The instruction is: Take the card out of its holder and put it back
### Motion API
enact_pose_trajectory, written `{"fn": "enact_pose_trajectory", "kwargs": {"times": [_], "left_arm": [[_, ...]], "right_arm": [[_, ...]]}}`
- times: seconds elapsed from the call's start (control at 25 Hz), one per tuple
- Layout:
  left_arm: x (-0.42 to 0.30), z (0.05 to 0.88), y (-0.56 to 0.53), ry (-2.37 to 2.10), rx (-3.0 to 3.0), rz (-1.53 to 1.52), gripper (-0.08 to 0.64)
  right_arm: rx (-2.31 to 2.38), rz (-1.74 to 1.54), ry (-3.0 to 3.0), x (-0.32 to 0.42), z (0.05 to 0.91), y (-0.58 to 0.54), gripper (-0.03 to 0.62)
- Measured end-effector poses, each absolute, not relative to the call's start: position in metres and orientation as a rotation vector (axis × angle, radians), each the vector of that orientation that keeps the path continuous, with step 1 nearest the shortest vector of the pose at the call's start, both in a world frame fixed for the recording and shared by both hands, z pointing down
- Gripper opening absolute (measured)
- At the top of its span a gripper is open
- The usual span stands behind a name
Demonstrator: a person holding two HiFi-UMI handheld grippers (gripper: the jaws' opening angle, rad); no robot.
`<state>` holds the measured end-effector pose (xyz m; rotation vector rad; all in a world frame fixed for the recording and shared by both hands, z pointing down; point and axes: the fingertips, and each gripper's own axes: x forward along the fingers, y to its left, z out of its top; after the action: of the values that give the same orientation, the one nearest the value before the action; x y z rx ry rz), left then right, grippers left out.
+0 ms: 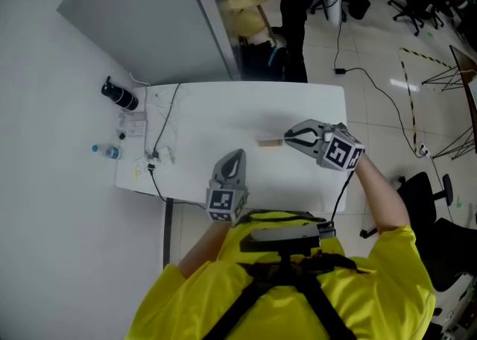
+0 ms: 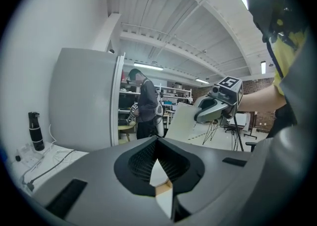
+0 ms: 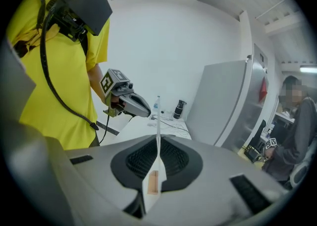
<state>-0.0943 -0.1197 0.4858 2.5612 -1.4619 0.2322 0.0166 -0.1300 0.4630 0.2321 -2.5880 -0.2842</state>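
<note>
My right gripper [image 1: 287, 137] is over the right half of the white table [image 1: 223, 111], shut on a thin white card. That card [image 3: 158, 121] shows edge-on between the pads in the right gripper view. In the left gripper view the card [image 2: 180, 119] is a tilted white sheet held by the right gripper [image 2: 198, 116]; its lower edge is hidden. A small wooden holder [image 1: 270, 141] sits on the table just left of the right fingertips. My left gripper [image 1: 236, 155] hovers near the table's front edge, apart from the holder, its jaws closed with nothing gripped.
A black bottle [image 1: 119, 96], a small water bottle [image 1: 106, 151] and a cable with a power strip [image 1: 160, 133] lie at the table's left end. A grey partition [image 1: 149, 18] stands behind. A person [image 1: 294, 3] stands beyond the table; an office chair [image 1: 426, 189] is at the right.
</note>
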Motion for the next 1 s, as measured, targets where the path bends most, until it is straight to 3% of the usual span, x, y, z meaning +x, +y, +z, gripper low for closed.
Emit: {"fn": "enact_pose_trajectory", "kwargs": {"times": [0.24, 0.64, 1.0], "left_arm": [[-0.098, 0.491, -0.115, -1.469, 2.538, 0.264, 0.003], [-0.102, 0.497, -0.114, -1.508, 2.502, 0.300, 0.003], [-0.100, 0.505, -0.112, -1.499, 2.473, 0.316, 0.003]], "right_arm": [[0.243, -0.230, -2.575, 0.020, 0.492, -0.137, 0.021], [0.177, -0.145, -2.462, 0.016, 0.618, -0.172, 0.021], [0.190, -0.061, -2.503, 0.015, 0.648, -0.183, 0.022]]}}
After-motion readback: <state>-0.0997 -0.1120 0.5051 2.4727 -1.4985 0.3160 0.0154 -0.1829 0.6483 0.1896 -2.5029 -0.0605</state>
